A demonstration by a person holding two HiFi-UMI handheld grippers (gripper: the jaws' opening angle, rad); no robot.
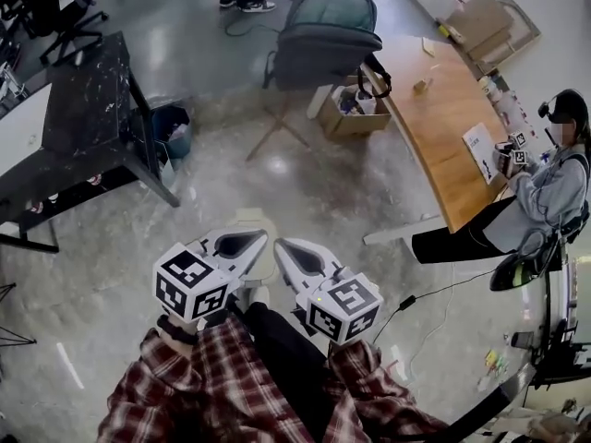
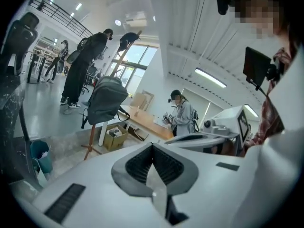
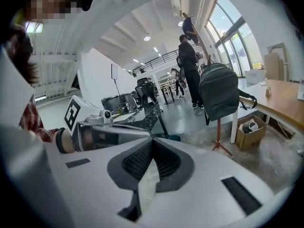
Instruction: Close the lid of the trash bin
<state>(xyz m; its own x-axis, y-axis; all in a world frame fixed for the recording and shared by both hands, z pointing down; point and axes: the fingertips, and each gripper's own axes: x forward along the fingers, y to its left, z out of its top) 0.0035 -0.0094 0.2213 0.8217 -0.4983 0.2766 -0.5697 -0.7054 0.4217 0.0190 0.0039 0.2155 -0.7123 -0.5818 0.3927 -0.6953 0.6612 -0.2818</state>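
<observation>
A small teal trash bin (image 1: 171, 129) stands on the floor at the corner of the black table, well ahead of me; whether its lid is down I cannot tell. It also shows low at the left in the left gripper view as the bin (image 2: 40, 156), and as a teal sliver (image 3: 173, 137) just past the jaws in the right gripper view. My left gripper (image 1: 242, 241) and right gripper (image 1: 294, 252) are held side by side close to my body, high above the floor. Both are shut with nothing between the jaws, seen again at the left gripper (image 2: 152, 146) and right gripper (image 3: 151, 144).
A black marble-topped table (image 1: 83, 109) is at the left, with an office chair (image 1: 55, 7) behind it. A backpack (image 1: 328, 30) hangs on a wooden stand beside a cardboard box (image 1: 351, 109). A seated person (image 1: 545, 183) is at the wooden table (image 1: 443, 118). A cable (image 1: 434, 293) crosses the floor.
</observation>
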